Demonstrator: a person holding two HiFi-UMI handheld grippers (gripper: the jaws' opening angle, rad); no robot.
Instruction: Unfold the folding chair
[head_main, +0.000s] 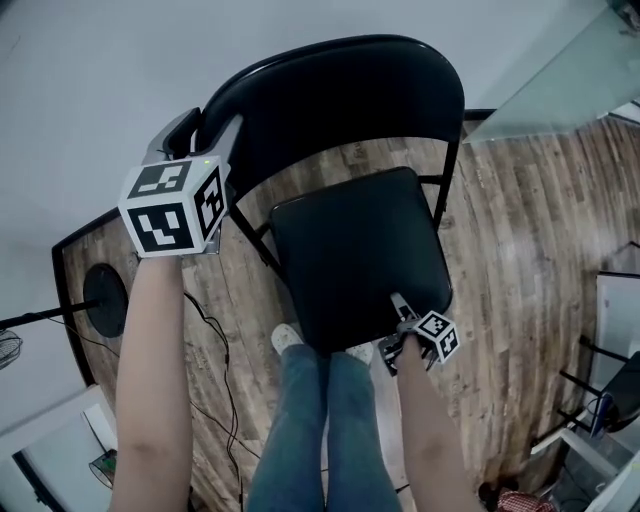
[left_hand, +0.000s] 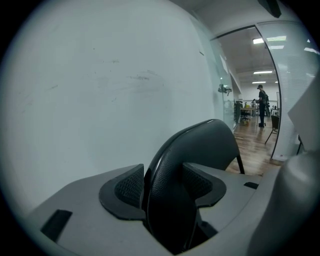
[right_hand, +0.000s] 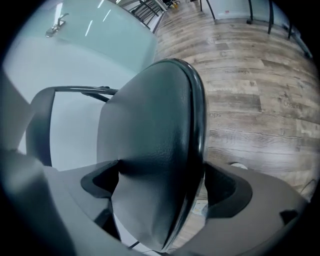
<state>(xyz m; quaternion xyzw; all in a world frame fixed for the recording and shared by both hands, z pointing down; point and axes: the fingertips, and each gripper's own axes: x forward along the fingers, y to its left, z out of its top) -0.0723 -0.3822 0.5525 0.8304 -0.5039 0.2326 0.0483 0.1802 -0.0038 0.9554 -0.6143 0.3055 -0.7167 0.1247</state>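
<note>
A black folding chair stands on the wood floor below me, with its seat (head_main: 360, 260) nearly level and its backrest (head_main: 340, 110) upright against the white wall. My left gripper (head_main: 205, 125) is shut on the backrest's upper left corner; in the left gripper view both pads press on the padded edge (left_hand: 167, 200) between the jaws (left_hand: 162, 187). My right gripper (head_main: 400, 305) is at the seat's front right corner. In the right gripper view the seat edge (right_hand: 150, 115) lies between its wide jaws (right_hand: 162, 182), with a thin gap at the right pad.
My legs (head_main: 320, 420) and a white shoe (head_main: 288, 338) are just in front of the seat. A round black stand base (head_main: 105, 298) and a cable (head_main: 215, 340) lie on the floor at left. A glass partition (head_main: 570, 80) stands at back right, and other furniture (head_main: 600, 390) at right.
</note>
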